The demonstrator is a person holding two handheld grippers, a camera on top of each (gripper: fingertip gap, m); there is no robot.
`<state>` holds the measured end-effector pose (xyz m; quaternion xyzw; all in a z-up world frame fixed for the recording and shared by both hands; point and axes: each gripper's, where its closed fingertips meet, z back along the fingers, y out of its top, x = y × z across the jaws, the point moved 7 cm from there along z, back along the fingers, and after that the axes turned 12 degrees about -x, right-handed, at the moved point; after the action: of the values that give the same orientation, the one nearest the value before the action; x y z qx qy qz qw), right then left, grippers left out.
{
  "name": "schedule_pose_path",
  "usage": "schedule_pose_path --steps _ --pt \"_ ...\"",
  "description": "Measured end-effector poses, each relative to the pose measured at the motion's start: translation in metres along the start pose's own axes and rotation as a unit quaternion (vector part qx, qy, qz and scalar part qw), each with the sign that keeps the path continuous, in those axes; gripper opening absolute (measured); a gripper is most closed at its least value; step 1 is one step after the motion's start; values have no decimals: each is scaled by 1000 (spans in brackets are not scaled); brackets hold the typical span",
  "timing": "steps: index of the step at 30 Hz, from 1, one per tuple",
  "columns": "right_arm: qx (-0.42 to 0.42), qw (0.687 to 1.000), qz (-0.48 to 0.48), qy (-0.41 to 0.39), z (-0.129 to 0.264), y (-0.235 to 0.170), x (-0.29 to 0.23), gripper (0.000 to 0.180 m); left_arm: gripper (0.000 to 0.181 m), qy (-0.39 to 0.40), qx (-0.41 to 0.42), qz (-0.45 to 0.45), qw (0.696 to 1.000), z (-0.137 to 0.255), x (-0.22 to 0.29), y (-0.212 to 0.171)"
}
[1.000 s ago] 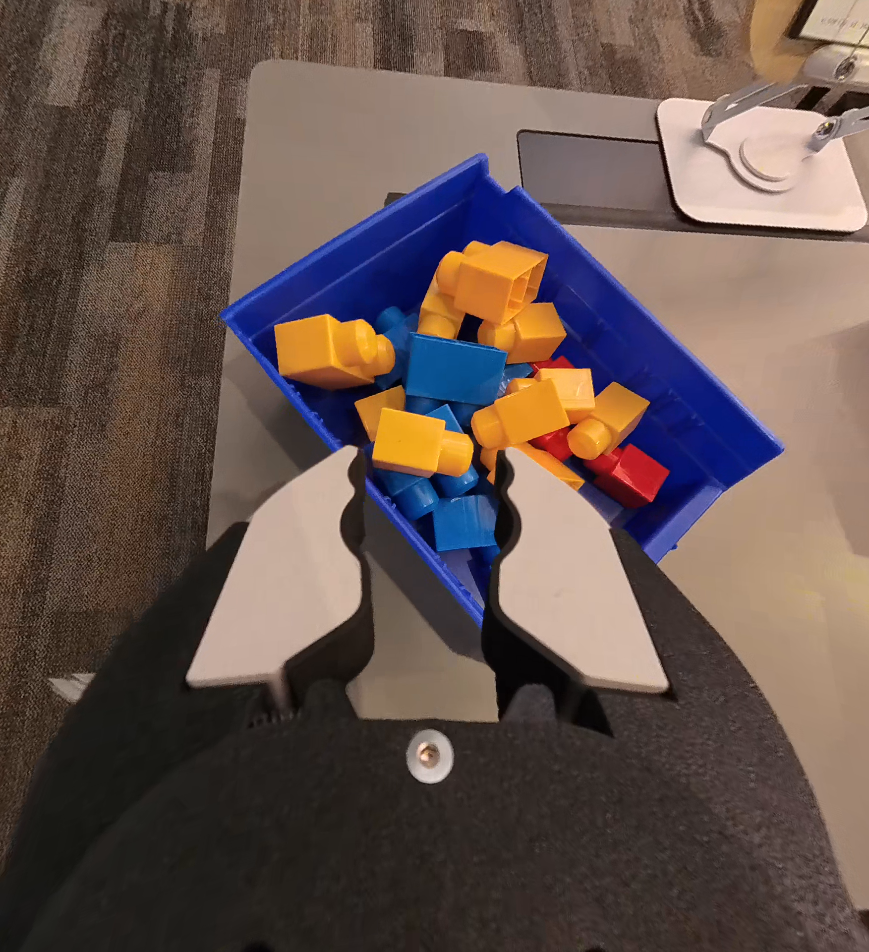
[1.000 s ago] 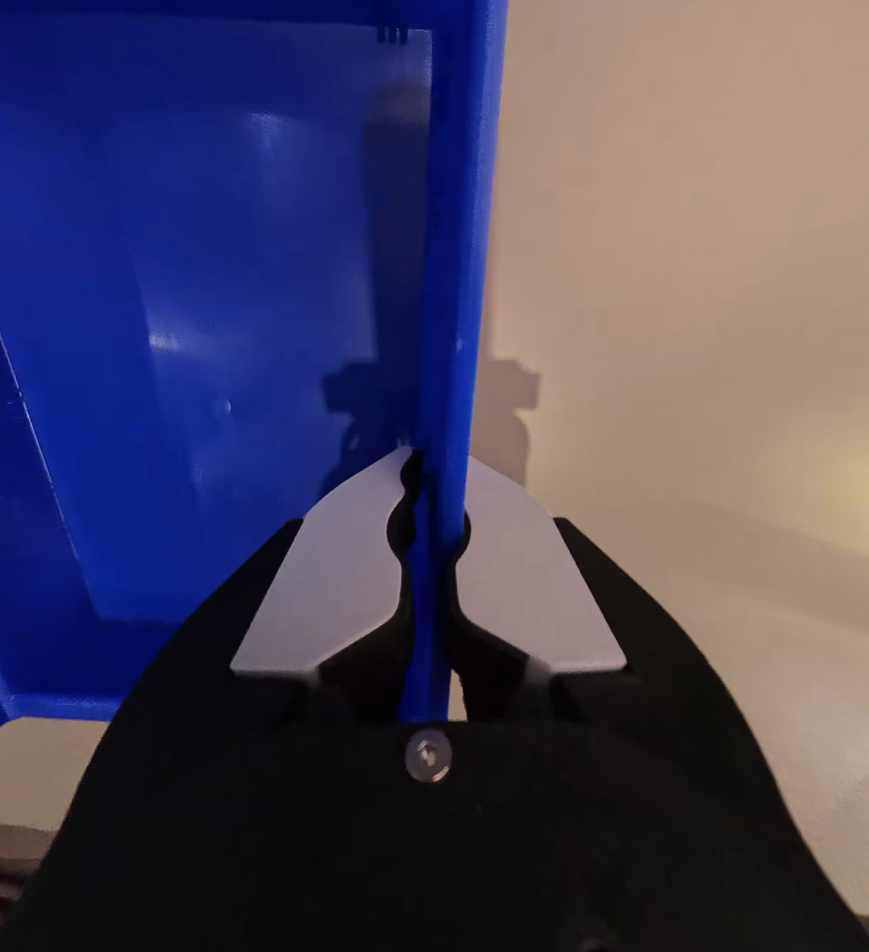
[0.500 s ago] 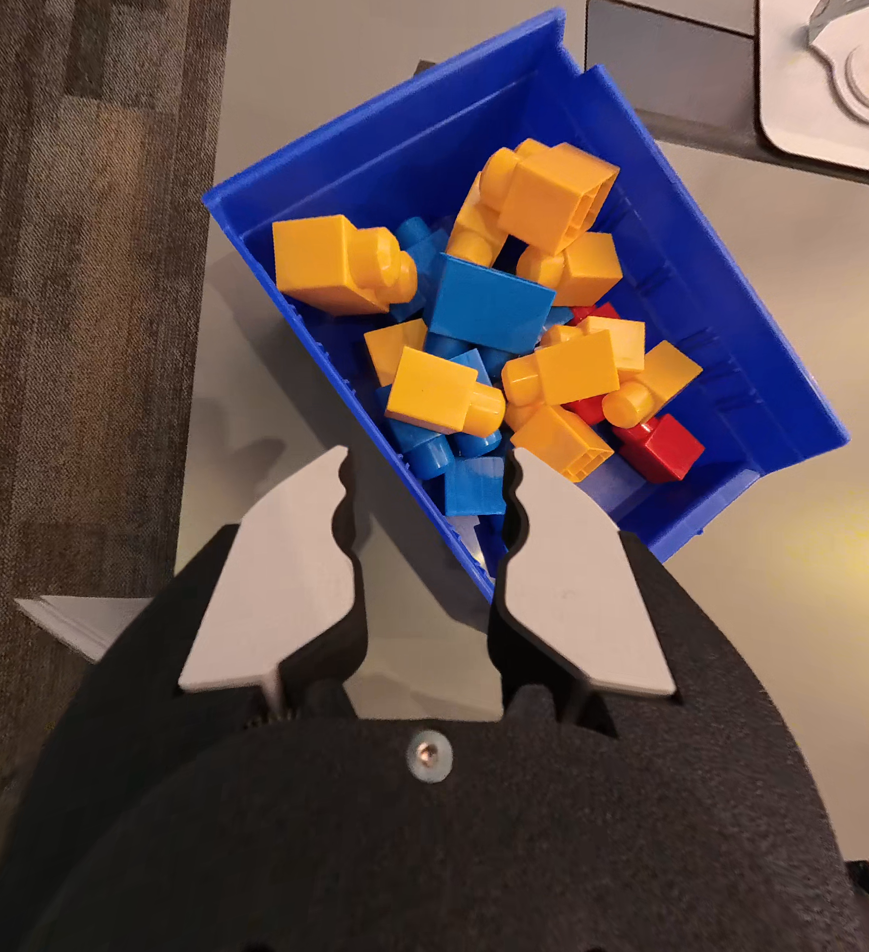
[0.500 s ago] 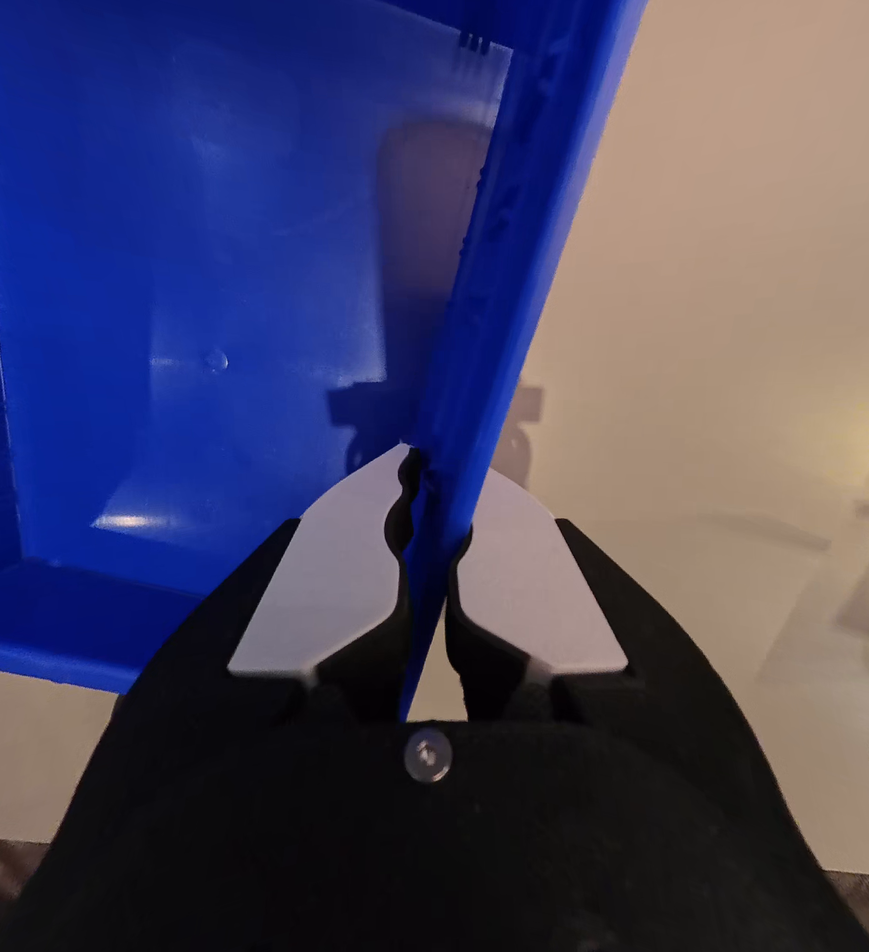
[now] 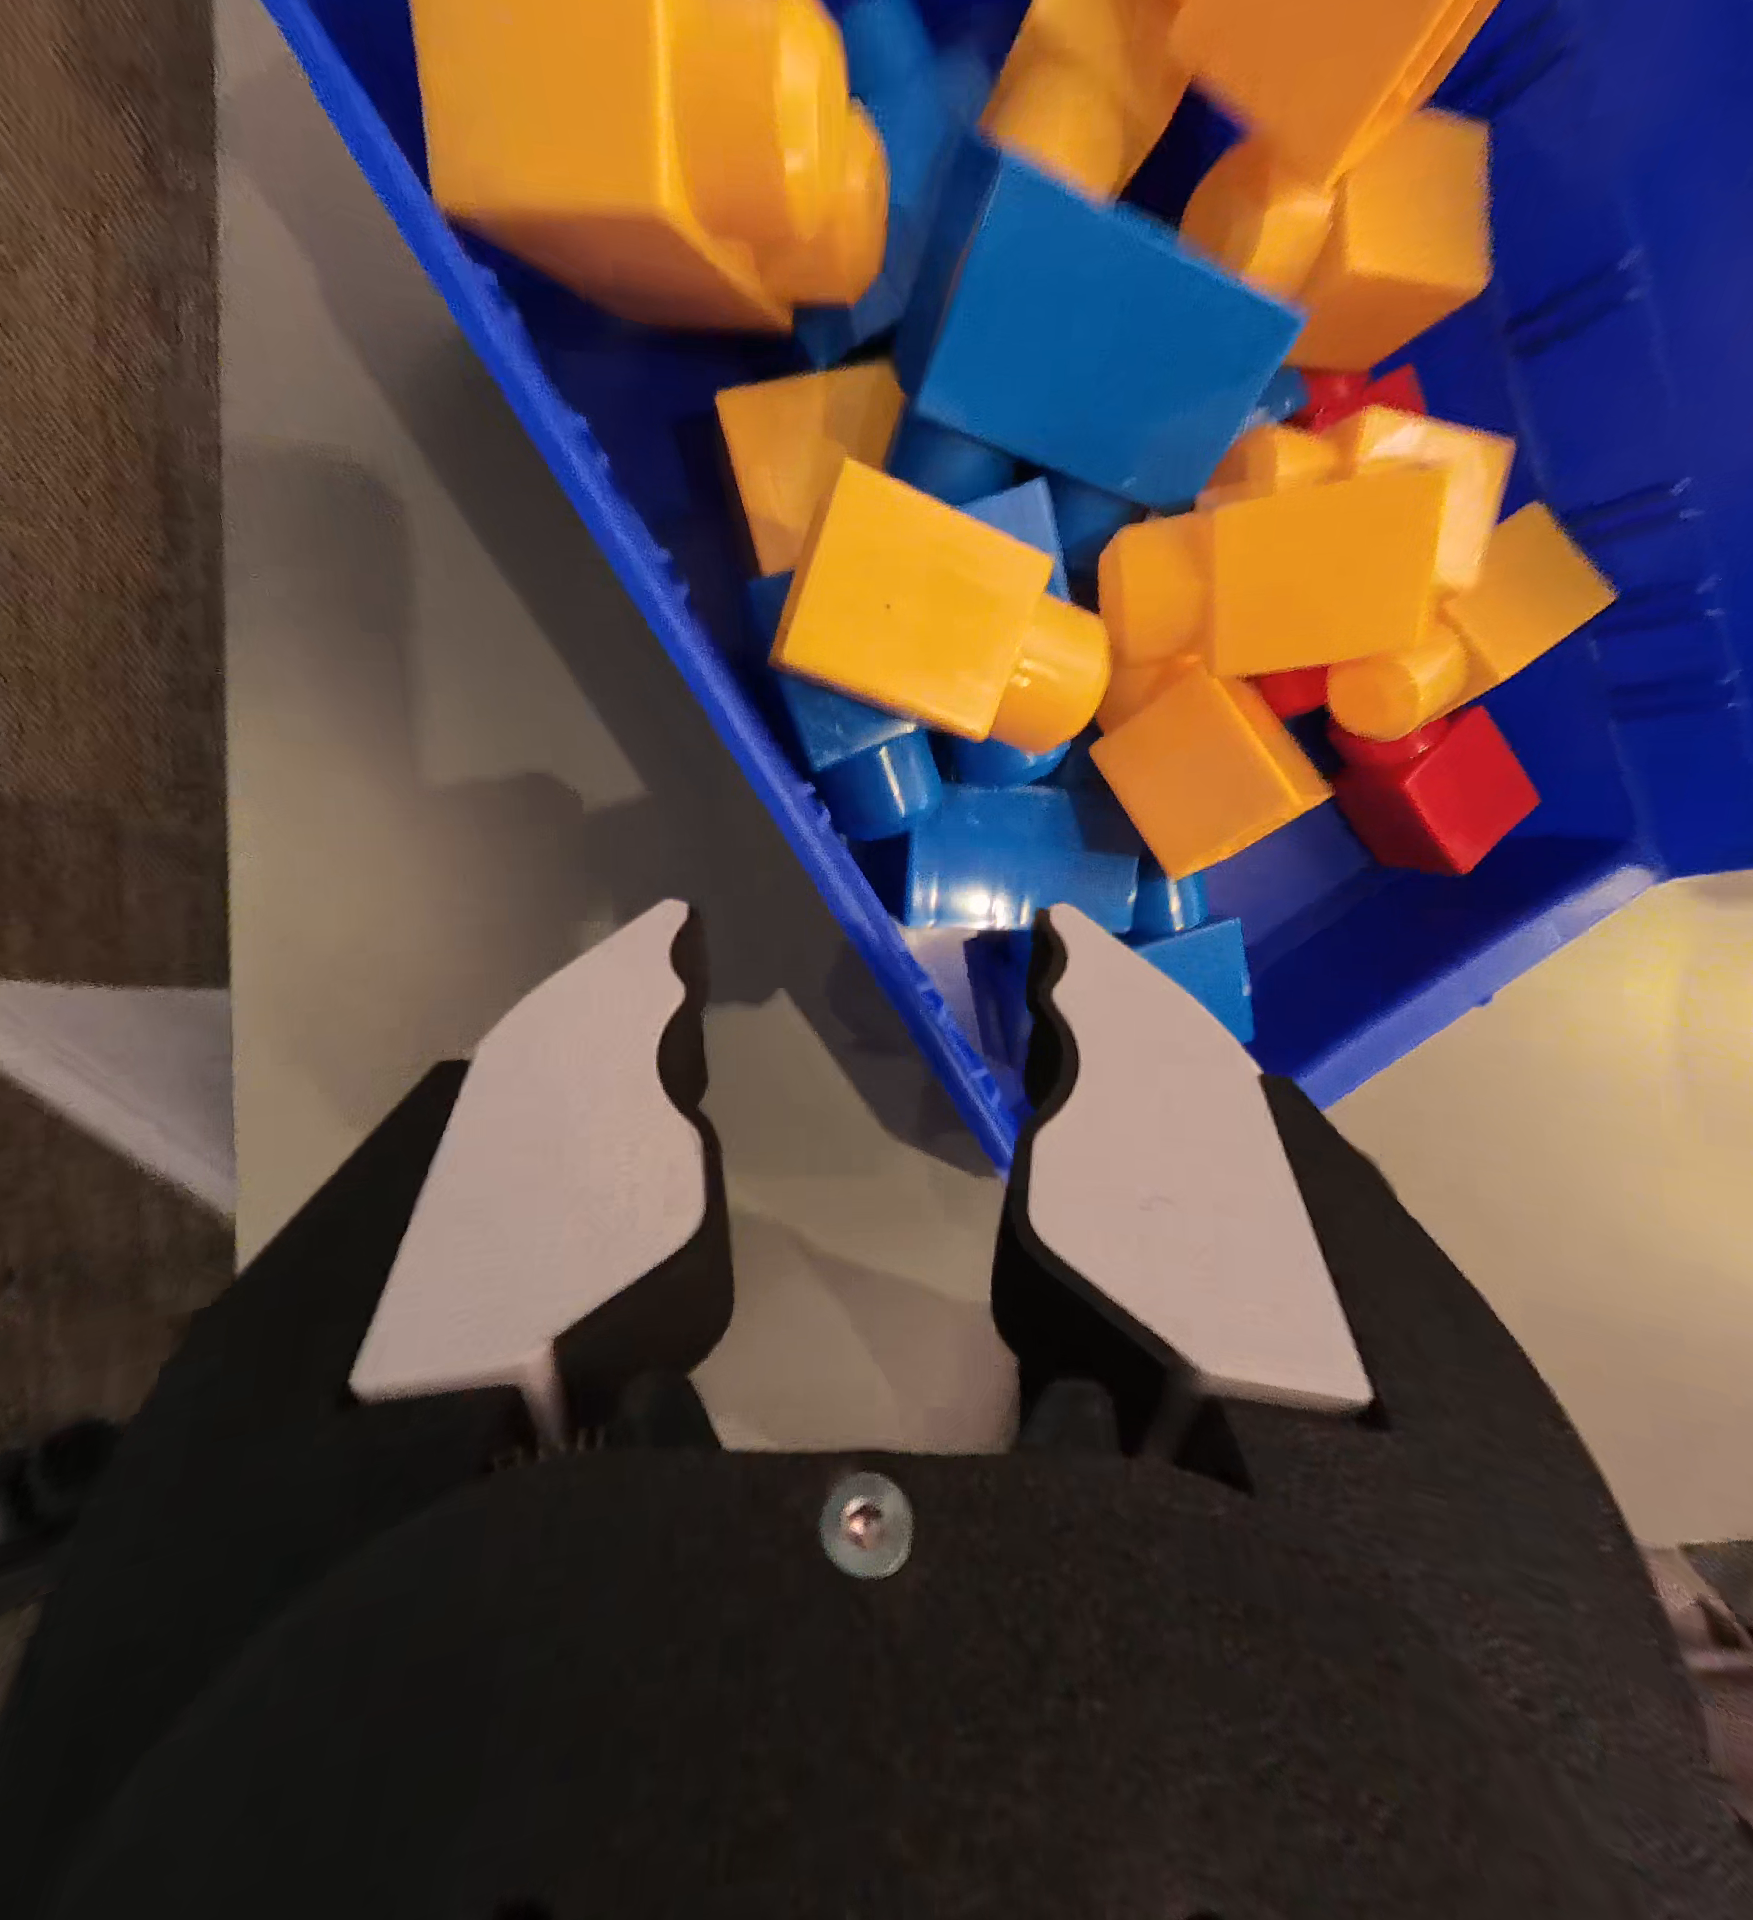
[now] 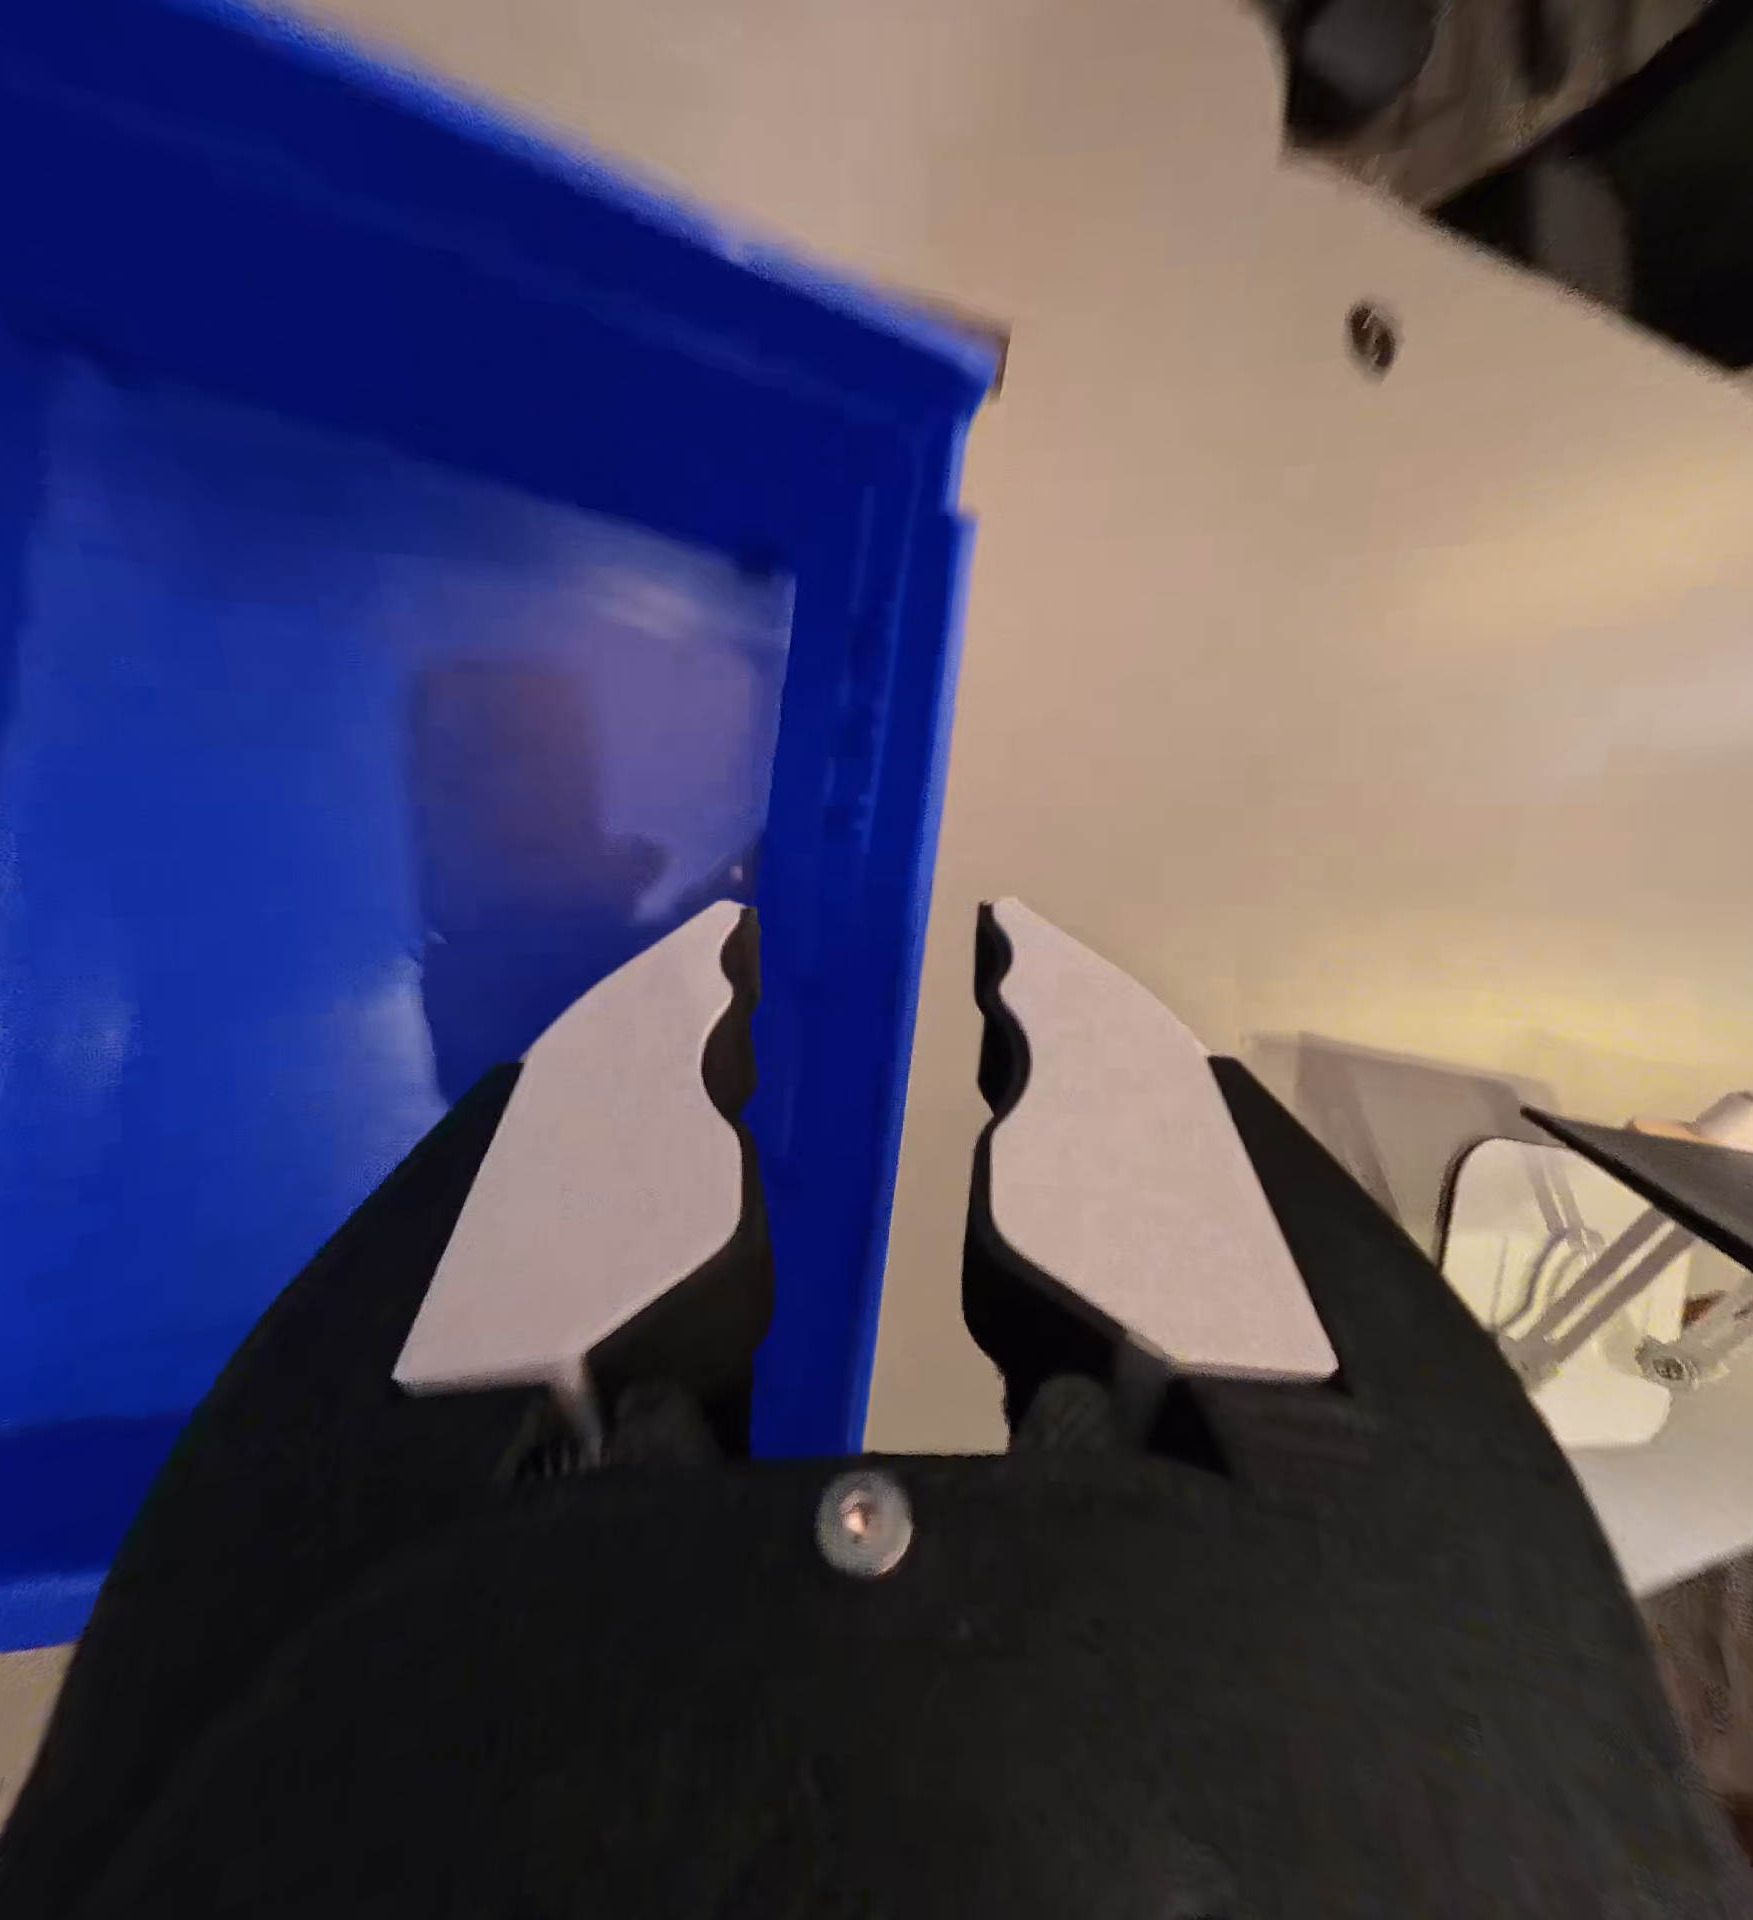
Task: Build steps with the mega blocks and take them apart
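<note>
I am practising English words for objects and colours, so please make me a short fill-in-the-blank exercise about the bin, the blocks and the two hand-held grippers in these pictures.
1. The blocks lie inside a bin whose colour is ____.
2. The blocks are yellow, blue and ____.
3. The jaws of the left hand-held gripper are ____.
4. The bin wall stands between the jaws of the ____ hand-held gripper.

Missing words: blue; red; open; right
</note>
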<state>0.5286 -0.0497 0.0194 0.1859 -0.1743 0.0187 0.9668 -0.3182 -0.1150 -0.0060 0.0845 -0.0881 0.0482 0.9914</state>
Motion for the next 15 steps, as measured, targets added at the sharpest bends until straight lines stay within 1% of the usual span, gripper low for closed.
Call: schedule_pose_path --steps 3,4,6,8,10,13,15 --pt "80 996 -18 37 38 10 -5 41 58 22 -70 4 997 -18 -2 -6" --pt "101 993 -22 53 49 13 -8 41 61 7 -86 3 996 -23 1 -6" --pt "136 987 -29 82 67 16 -13 41 59 -6 -104 10 995 -28 3 -5" --pt "165 981 -29 101 79 19 -18 41 46 -10 -108 5 994 -30 7 -2" --pt "182 977 -25 110 83 20 -25 41 34 8 -105 -4 994 -30 11 3" --pt "182 977 -1 114 76 23 -35 41 32 44 -117 -5 992 -32 10 7" --pt "164 980 9 111 65 25 -40 41 29 65 -110 -16 992 -33 8 13"
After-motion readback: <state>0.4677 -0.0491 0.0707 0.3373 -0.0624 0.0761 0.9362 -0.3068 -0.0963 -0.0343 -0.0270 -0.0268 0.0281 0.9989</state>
